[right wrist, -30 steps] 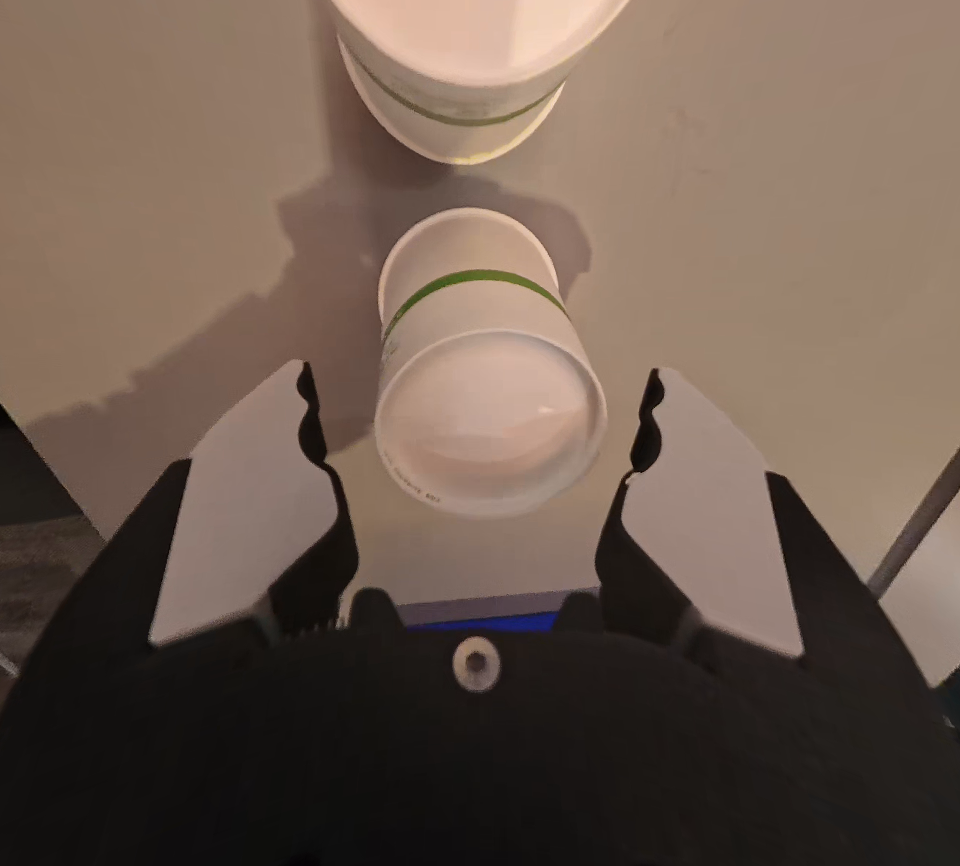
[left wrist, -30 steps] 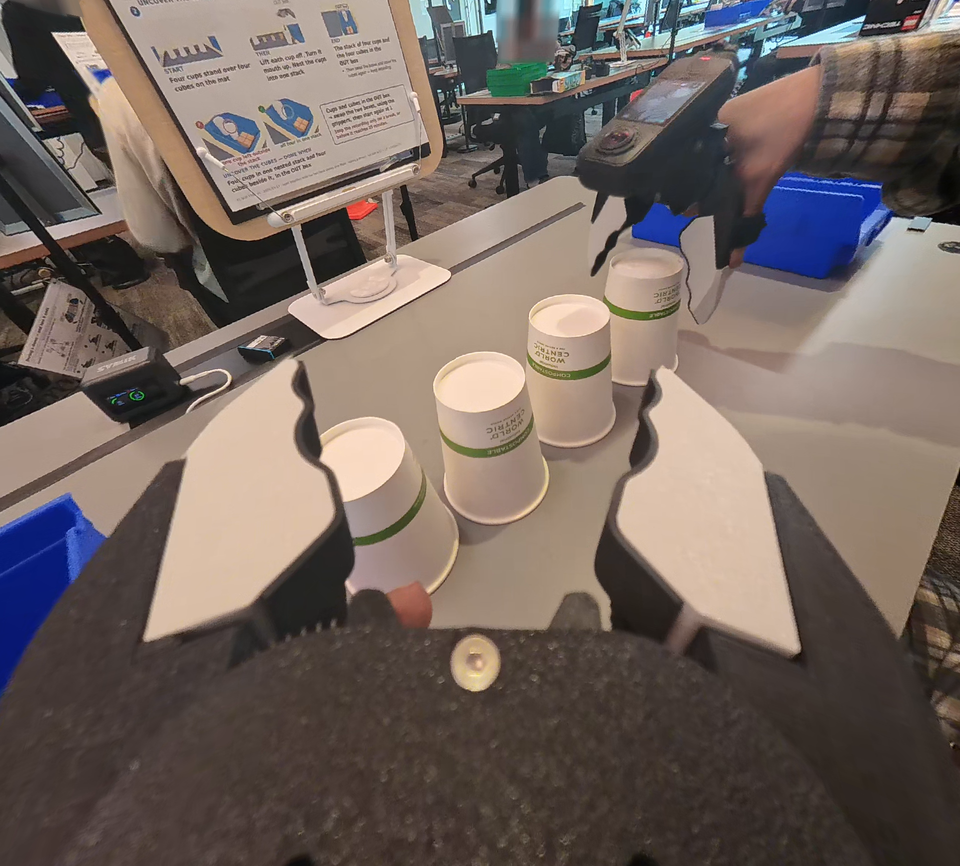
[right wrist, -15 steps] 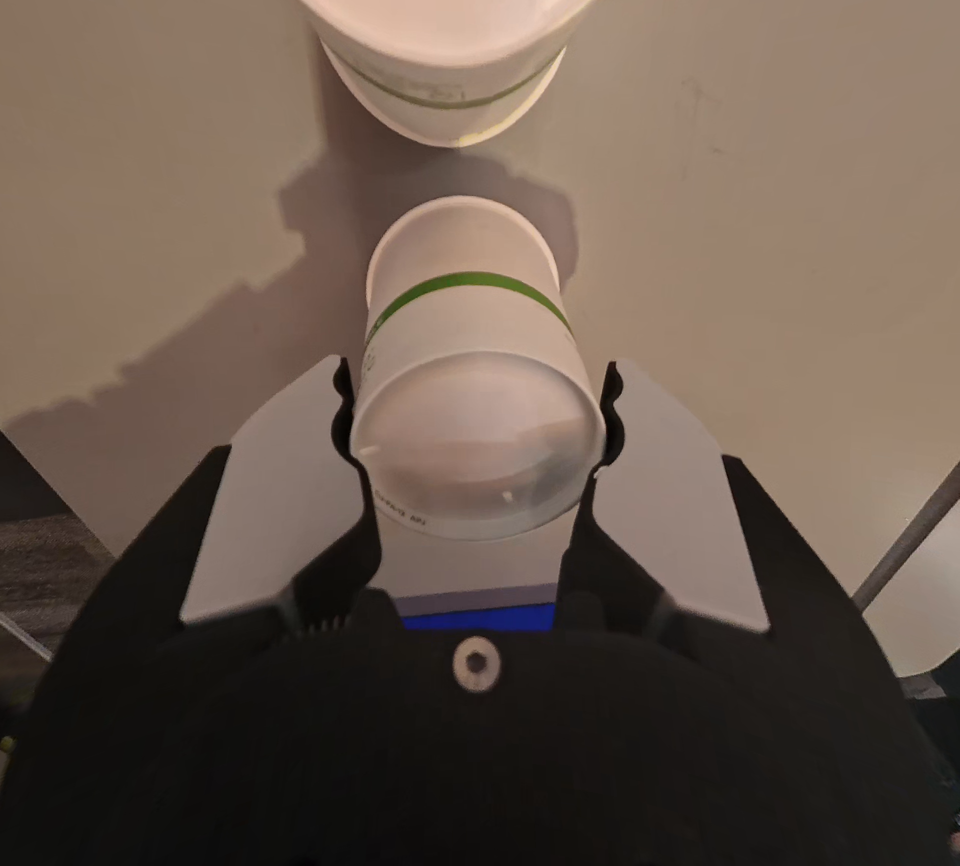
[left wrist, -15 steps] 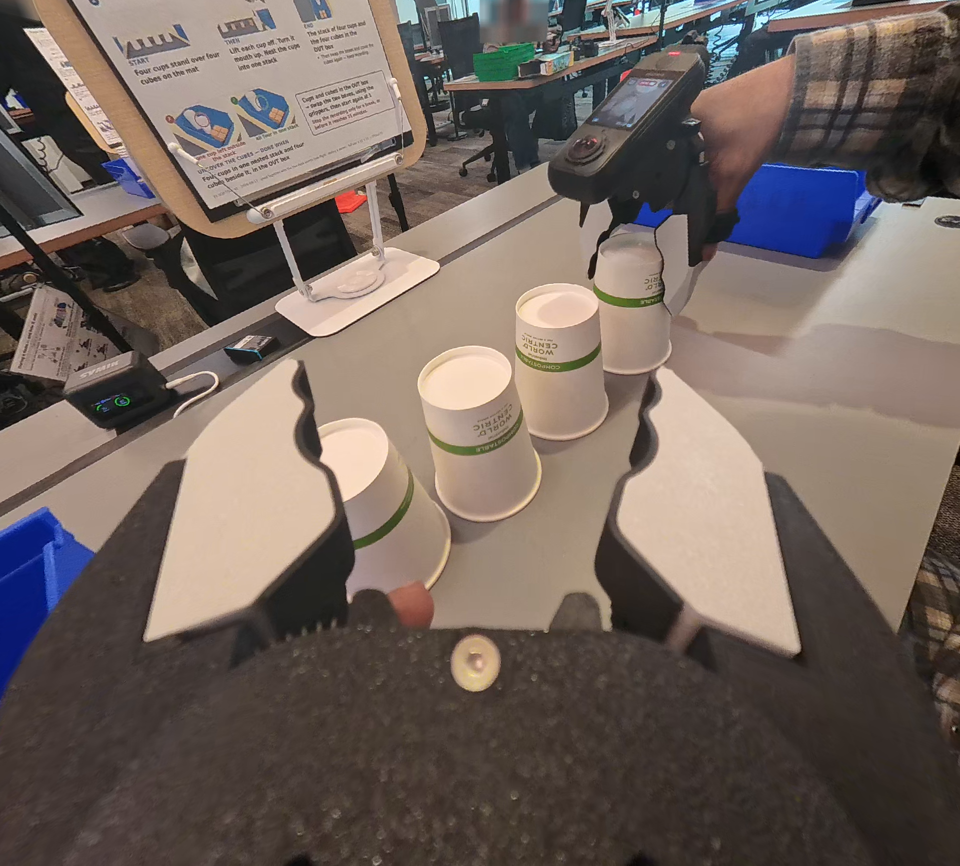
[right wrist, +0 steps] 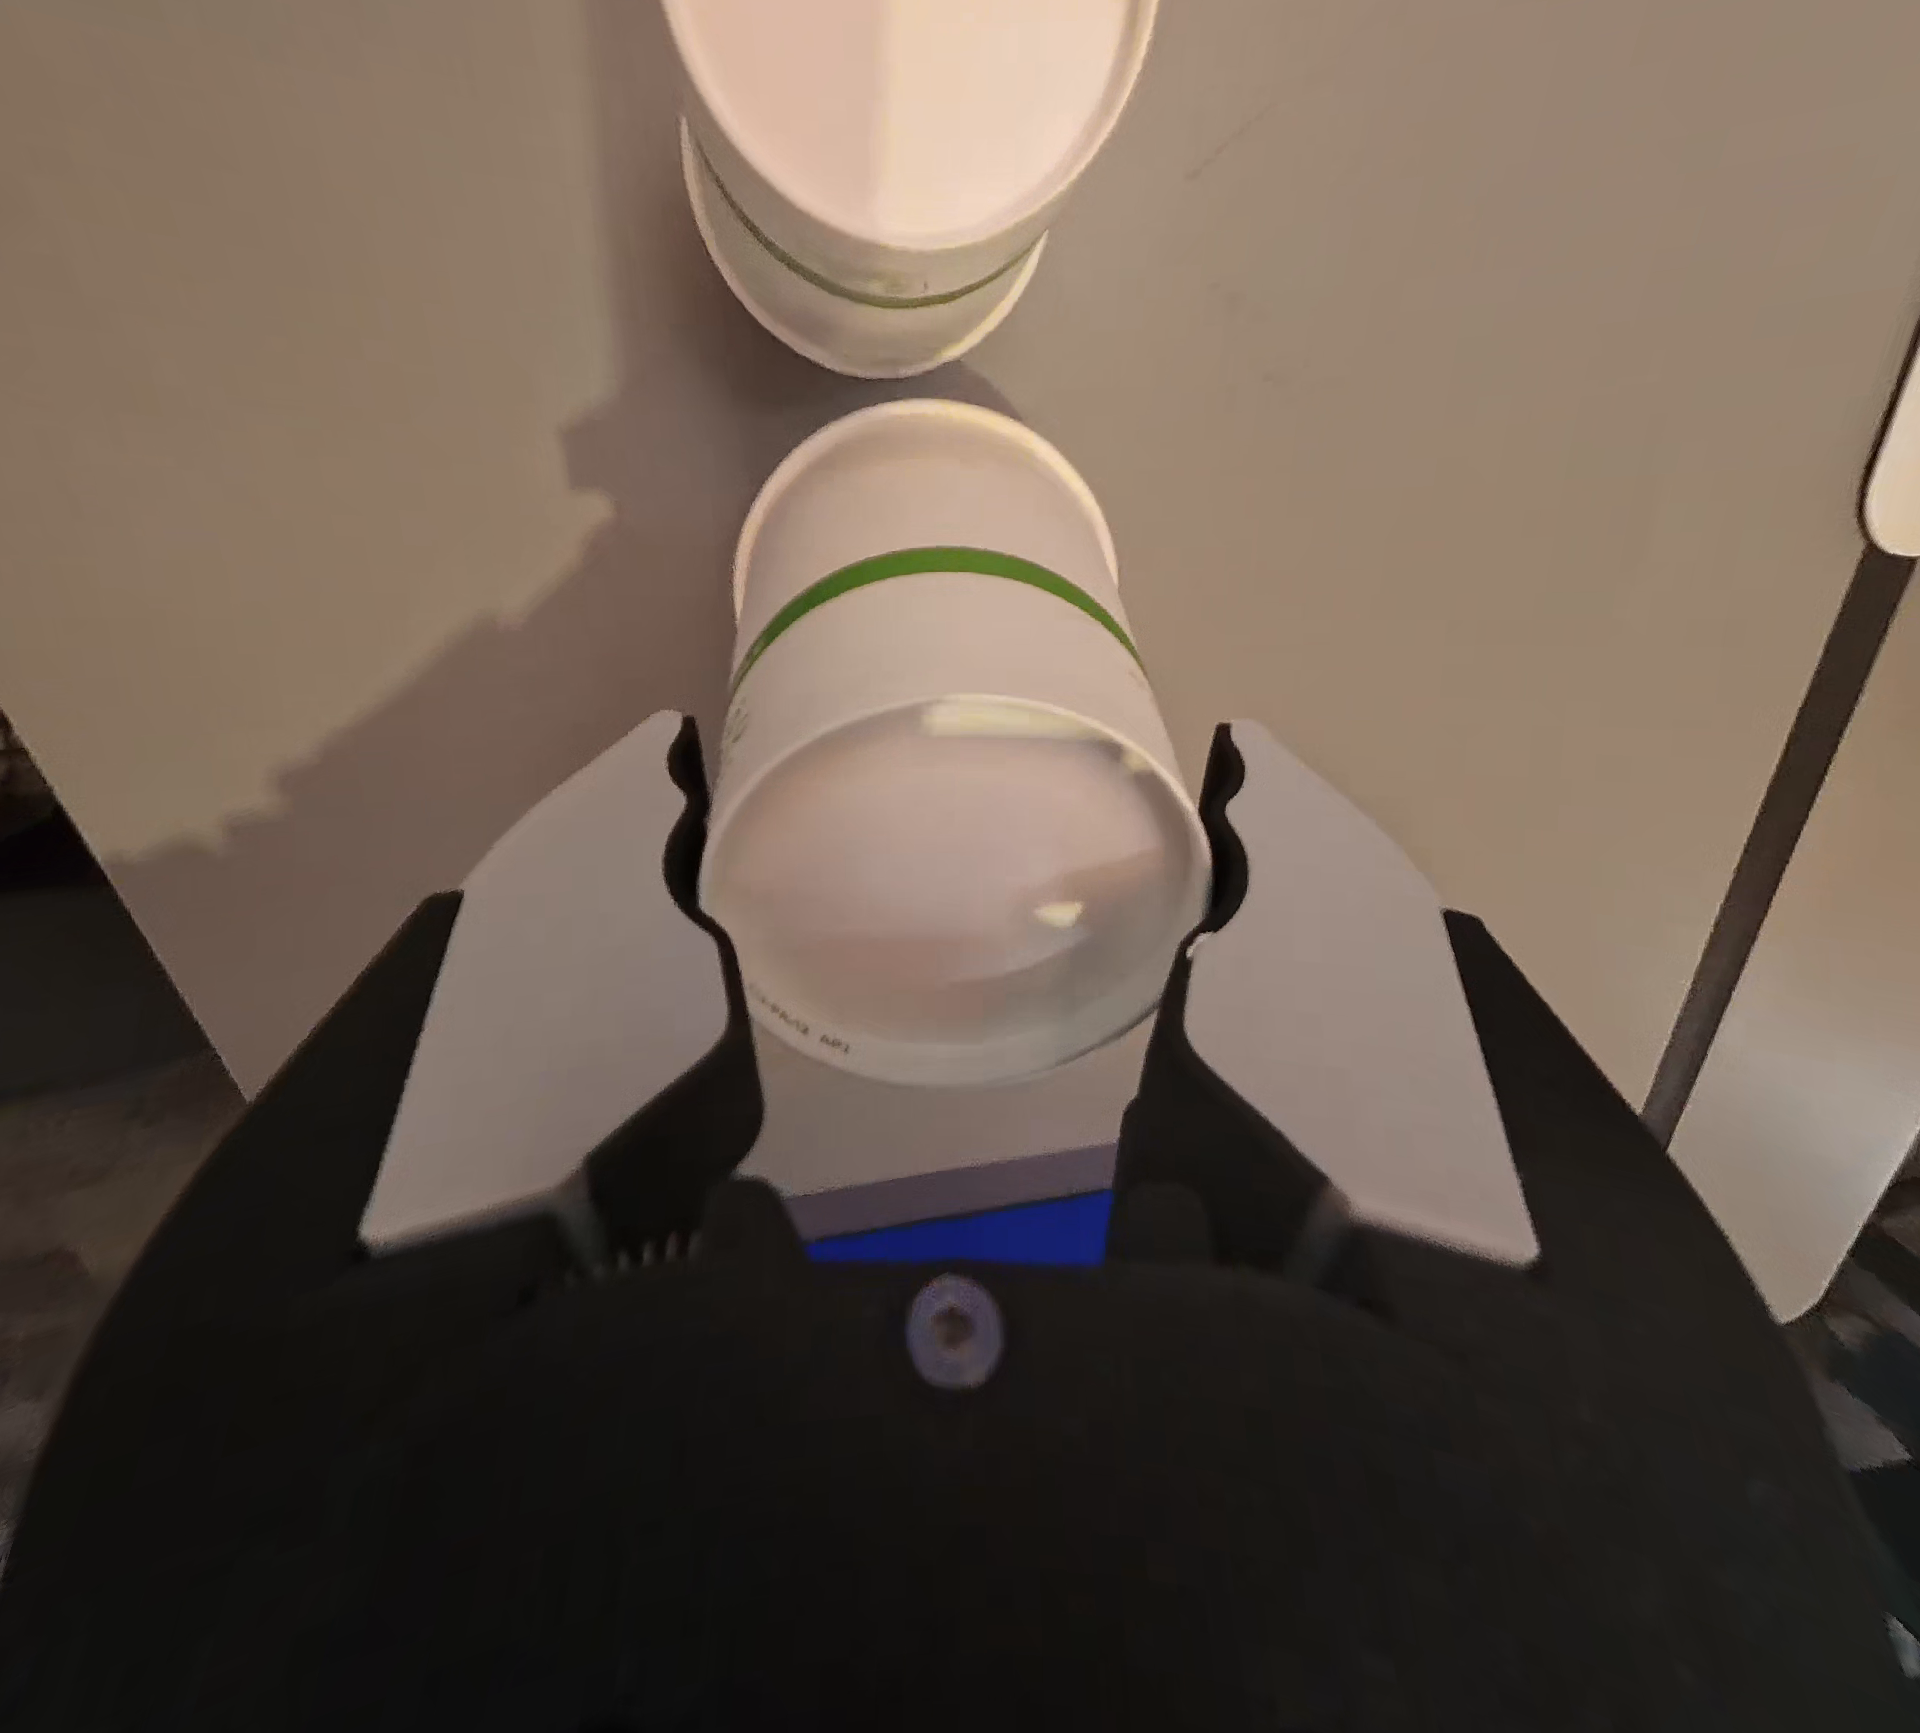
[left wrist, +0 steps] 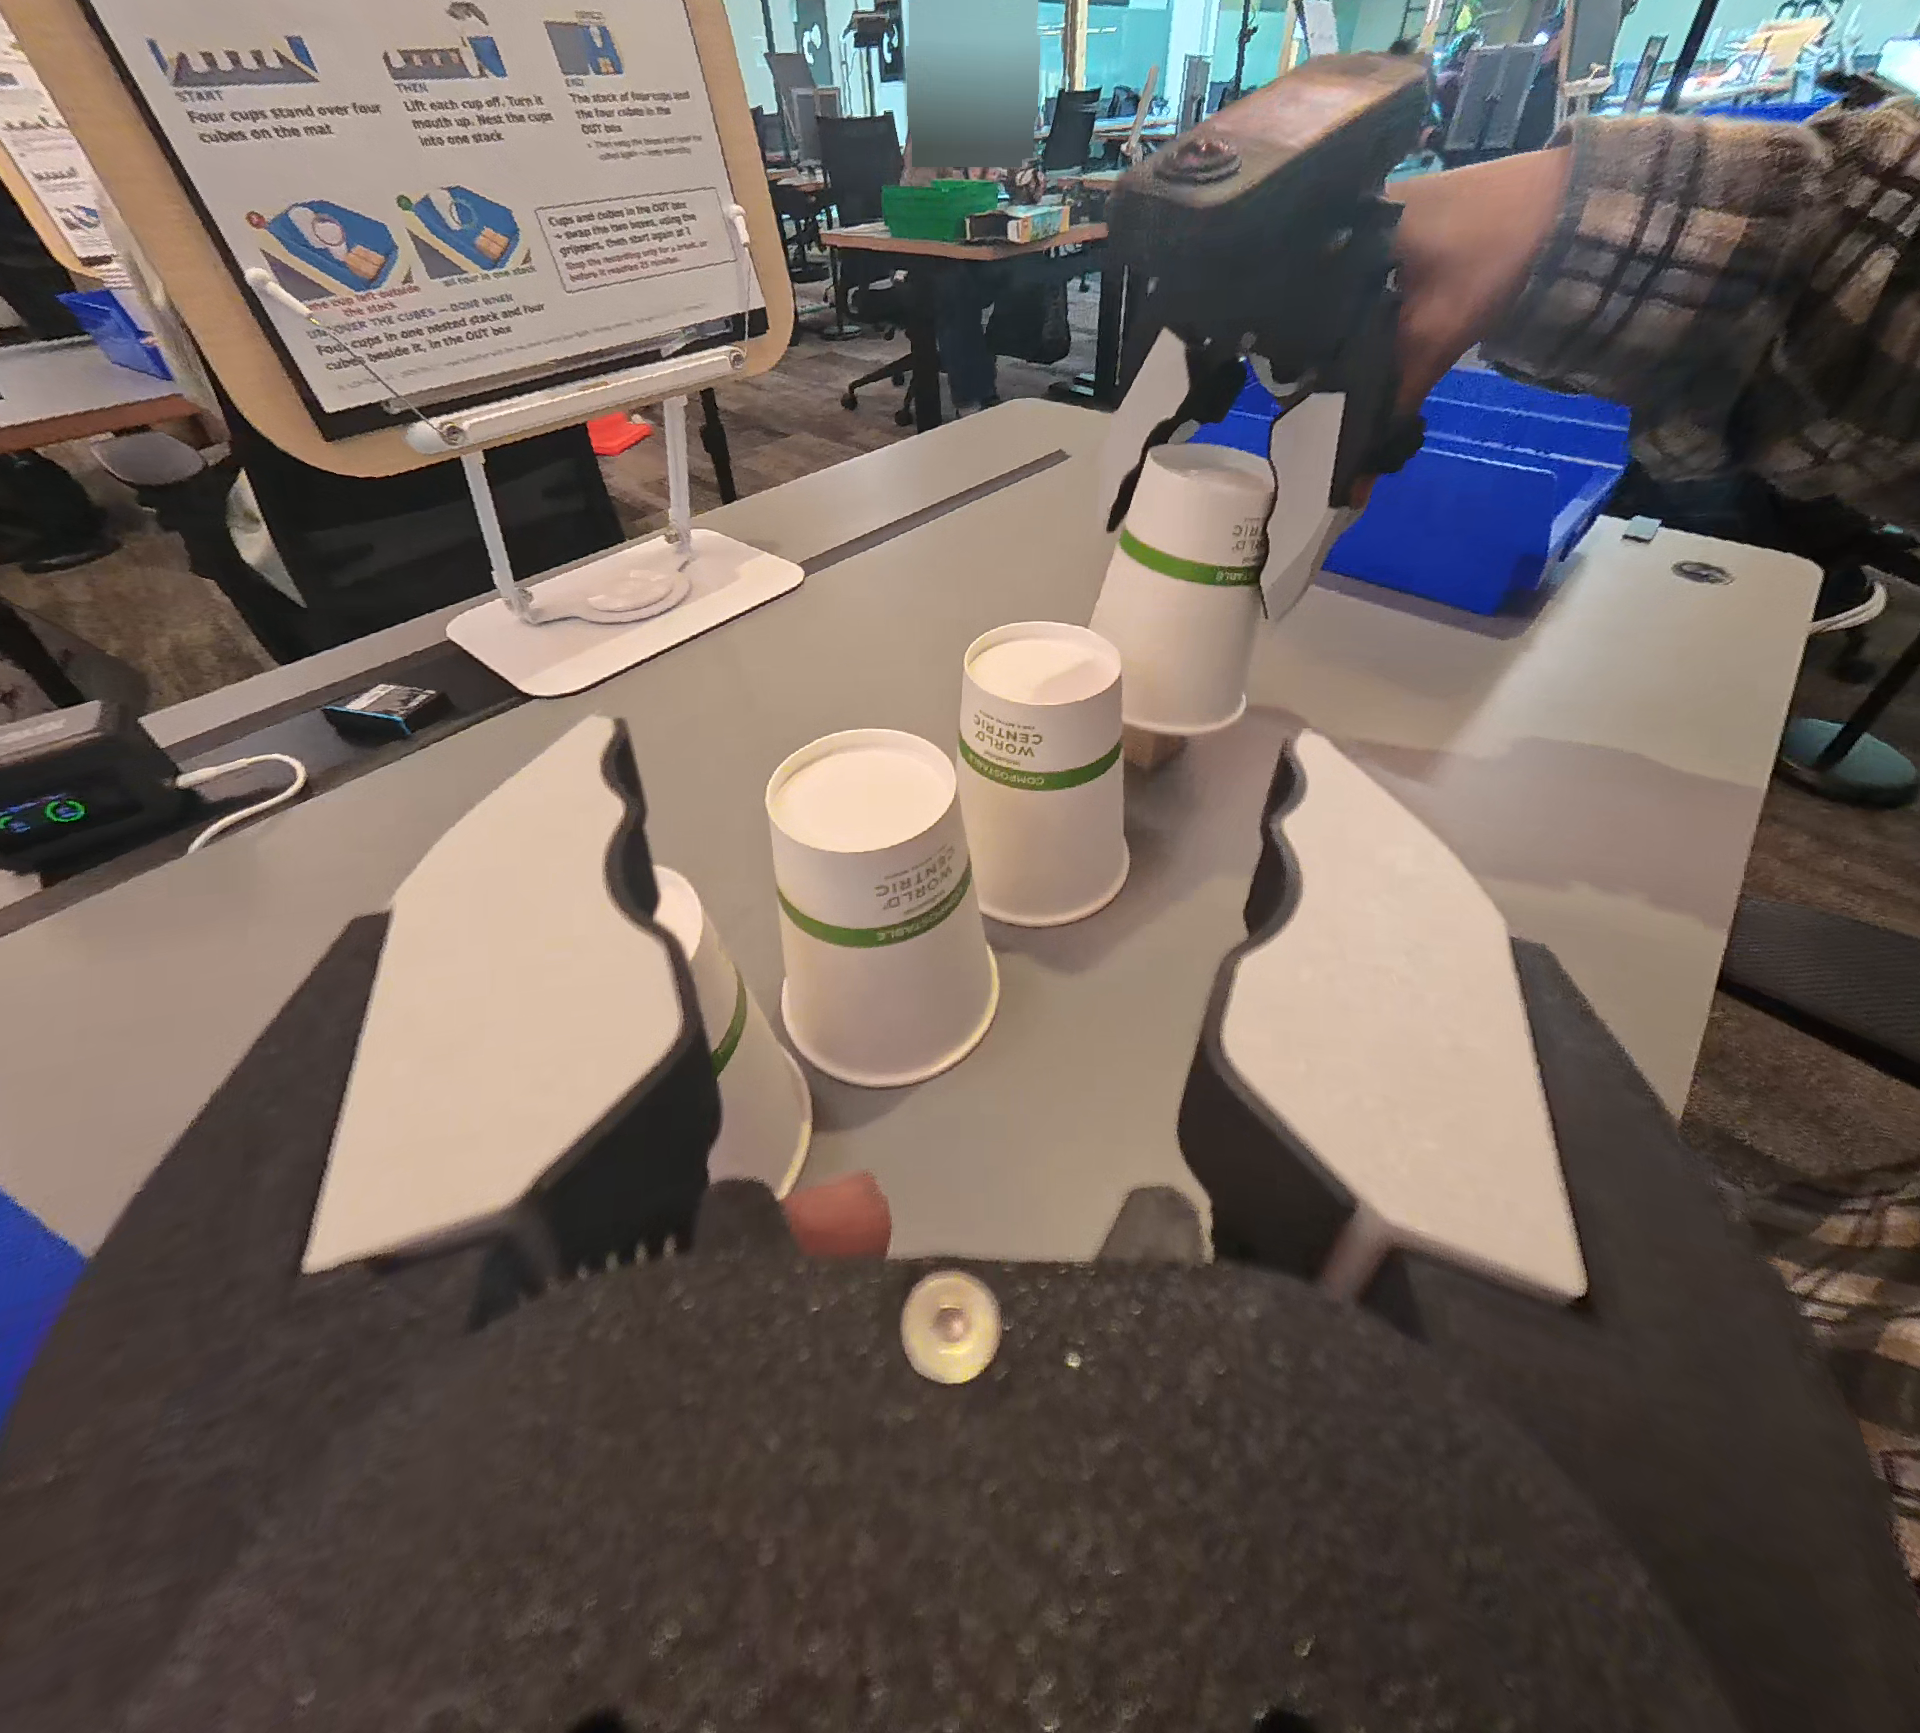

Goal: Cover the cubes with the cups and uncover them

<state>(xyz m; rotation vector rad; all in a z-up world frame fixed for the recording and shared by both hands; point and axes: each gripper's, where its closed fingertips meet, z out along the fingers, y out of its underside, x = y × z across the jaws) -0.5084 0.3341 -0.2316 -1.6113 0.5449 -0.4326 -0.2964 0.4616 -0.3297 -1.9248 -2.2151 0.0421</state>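
Right tool (right wrist: 951, 836) grips the far cup (left wrist: 1184, 603), tapered white paper with green band, tilted off the matte grey surface (left wrist: 1403, 810); a tan cube (left wrist: 1153, 751) shows beneath. Left tool (left wrist: 945, 904) gapes wide, empty, over three inverted cups.

Four upturned cups stood in a close row down the grey table (left wrist: 1455, 810), the gaps between them narrow. The farthest cup (left wrist: 1184, 613) was tilted, its neighbour (left wrist: 1044, 779) just beside. Bare tabletop lay open to the row's right; a document stand (left wrist: 623, 587) blocked the far left.
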